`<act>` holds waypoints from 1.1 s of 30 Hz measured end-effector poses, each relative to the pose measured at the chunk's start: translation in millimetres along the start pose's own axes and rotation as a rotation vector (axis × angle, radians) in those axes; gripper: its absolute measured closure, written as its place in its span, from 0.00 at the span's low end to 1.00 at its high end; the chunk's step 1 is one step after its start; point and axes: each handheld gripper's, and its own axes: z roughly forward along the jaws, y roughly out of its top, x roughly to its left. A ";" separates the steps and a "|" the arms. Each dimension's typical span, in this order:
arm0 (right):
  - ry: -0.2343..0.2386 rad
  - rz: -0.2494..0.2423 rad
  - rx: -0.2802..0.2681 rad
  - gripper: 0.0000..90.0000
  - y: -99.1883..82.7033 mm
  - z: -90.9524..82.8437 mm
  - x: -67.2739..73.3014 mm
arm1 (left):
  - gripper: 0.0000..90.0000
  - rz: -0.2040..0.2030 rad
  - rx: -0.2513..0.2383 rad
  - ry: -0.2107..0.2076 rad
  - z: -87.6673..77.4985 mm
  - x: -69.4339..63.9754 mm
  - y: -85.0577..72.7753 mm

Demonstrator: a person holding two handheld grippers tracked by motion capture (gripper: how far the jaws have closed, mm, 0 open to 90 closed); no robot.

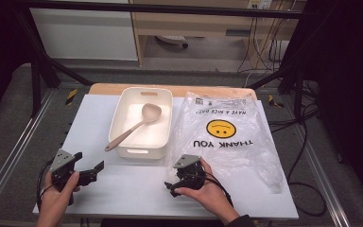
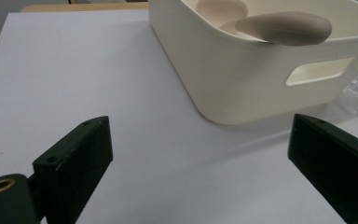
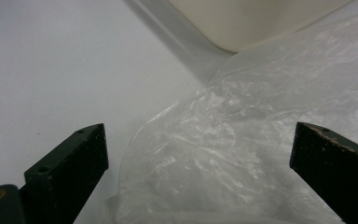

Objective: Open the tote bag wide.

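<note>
A cream plastic bin (image 1: 123, 109) stands mid-table with a beige spoon (image 1: 137, 124) lying in it, its handle poking out over the front-left rim. In the left gripper view the bin (image 2: 242, 79) is ahead and to the right, and the spoon's handle end (image 2: 284, 28) overhangs its rim. A clear bag (image 1: 229, 137) printed with a smiley face and THANK YOU lies flat to the bin's right. My left gripper (image 1: 89, 161) (image 2: 200, 140) is open, just above the table, left of the bin. My right gripper (image 1: 177, 177) (image 3: 200, 140) is open, with the bag's crumpled edge (image 3: 242, 154) between its jaws.
The white tabletop (image 1: 137, 189) ends close to my hands. A wooden strip (image 1: 108, 88) runs along its far edge. Metal rails (image 1: 14, 146) flank both sides. Cables (image 1: 302, 156) trail on the floor at the right.
</note>
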 end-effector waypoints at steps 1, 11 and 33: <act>0.005 0.003 0.010 0.07 -1.1 1.4 1.2 | 0.07 0.001 0.000 0.002 -0.4 0.2 0.0; -0.008 0.025 0.016 0.56 -7.8 -1.2 -7.8 | 0.07 -0.006 -0.007 0.009 -1.6 1.6 -0.1; -0.022 0.200 -0.144 0.99 20.3 -21.7 -52.8 | 0.07 -0.017 -0.015 0.023 -5.1 4.5 -0.4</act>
